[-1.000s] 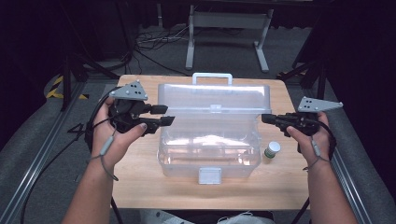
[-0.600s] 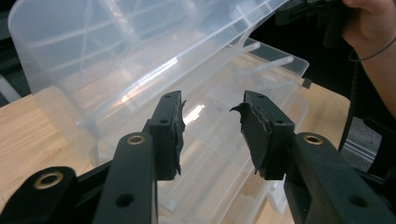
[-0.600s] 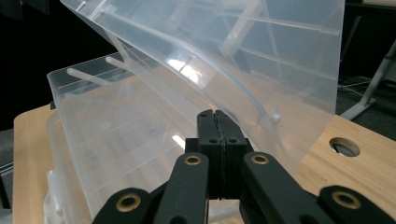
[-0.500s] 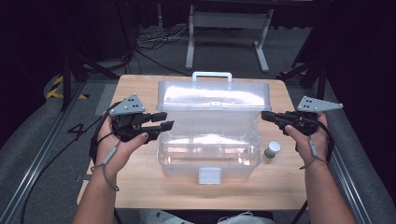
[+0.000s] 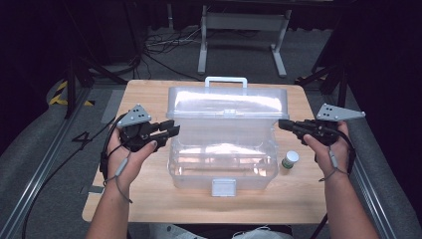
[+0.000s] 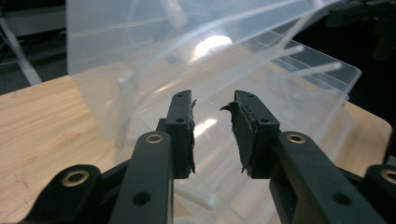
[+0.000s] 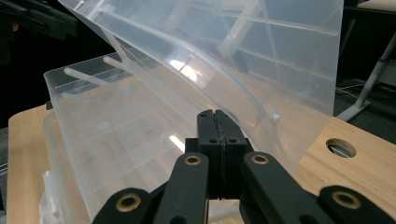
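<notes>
A clear plastic box [image 5: 221, 164] stands mid-table with its lid [image 5: 229, 107] raised and tilted back. My left gripper [image 5: 174, 128] hovers at the box's left side, level with the lid's lower edge. Its jaws have just been closing but stand apart with nothing between them [image 6: 212, 126]; the lid [image 6: 140, 42] lies just beyond them. My right gripper [image 5: 282, 123] is at the lid's right edge, its jaws shut flat together [image 7: 217, 126] on nothing. The lid [image 7: 261, 51] rises right in front of it; whether the tips touch it I cannot tell.
A small bottle [image 5: 289, 160] with a white cap stands on the wooden table [image 5: 149, 99] right of the box. The box has a white handle [image 5: 226, 79] at the back and a latch [image 5: 223, 186] at the front. A cable hole [image 7: 341, 148] pierces the tabletop.
My left hand has sunk along the box's left side, and its jaws have narrowed. The right hand and the lid have kept still.
</notes>
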